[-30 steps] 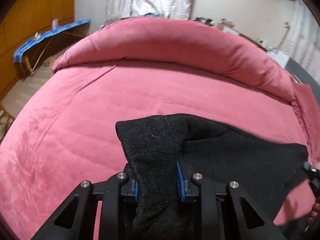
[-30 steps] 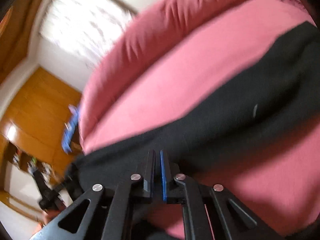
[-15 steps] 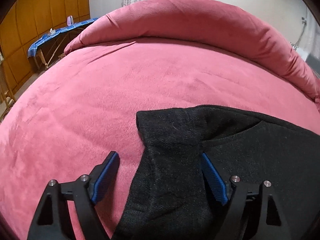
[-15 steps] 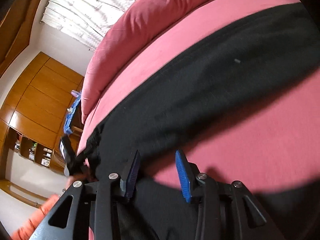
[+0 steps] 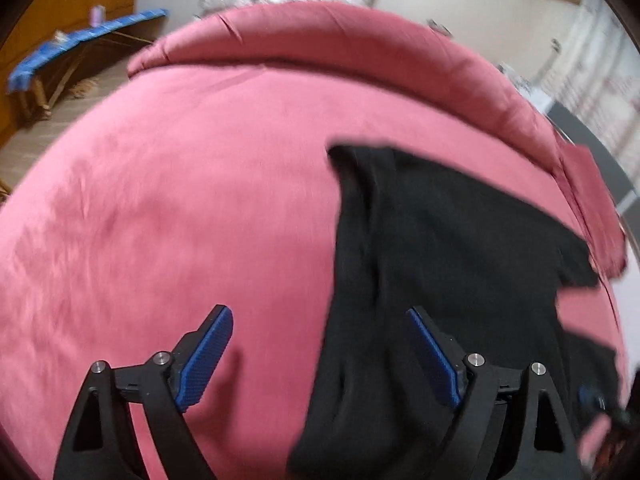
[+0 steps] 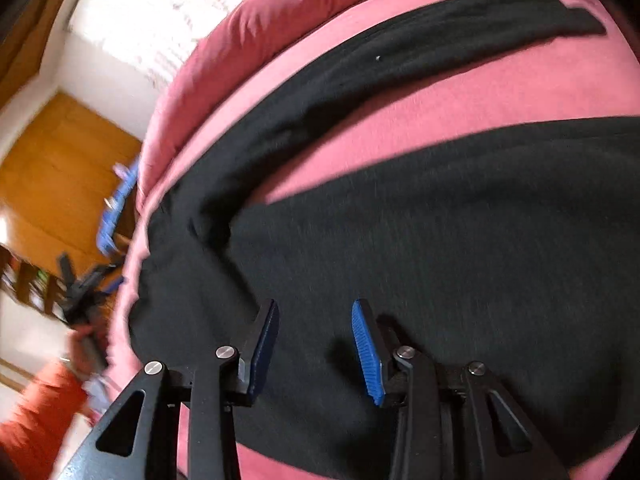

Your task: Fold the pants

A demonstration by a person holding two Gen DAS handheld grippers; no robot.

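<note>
Black pants [image 5: 440, 240] lie spread on the pink bed [image 5: 180, 200]. In the right wrist view the two legs part, a far leg [image 6: 400, 60] and a broad near part [image 6: 440, 220]. My left gripper [image 5: 320, 354] hangs just above the bed with its jaws wide and still opening. The pants' left edge lies loose between its pads [image 5: 434, 358], touching neither. My right gripper [image 6: 316, 344] is open over the near part of the pants, gripping nothing. The left gripper [image 6: 80, 288] also shows, blurred, at the bed's left edge in the right wrist view.
A rolled pink duvet [image 5: 320, 40] runs along the far side of the bed. A blue-topped stand [image 5: 80, 44] sits on the floor at the left by the wooden wardrobe [image 6: 60, 168]. An orange sleeve [image 6: 36, 412] is at the lower left.
Both grippers have let go of the pants and opened. The left one has shifted left, so the cloth now lies to its right. The right one has drawn back over the pants.
</note>
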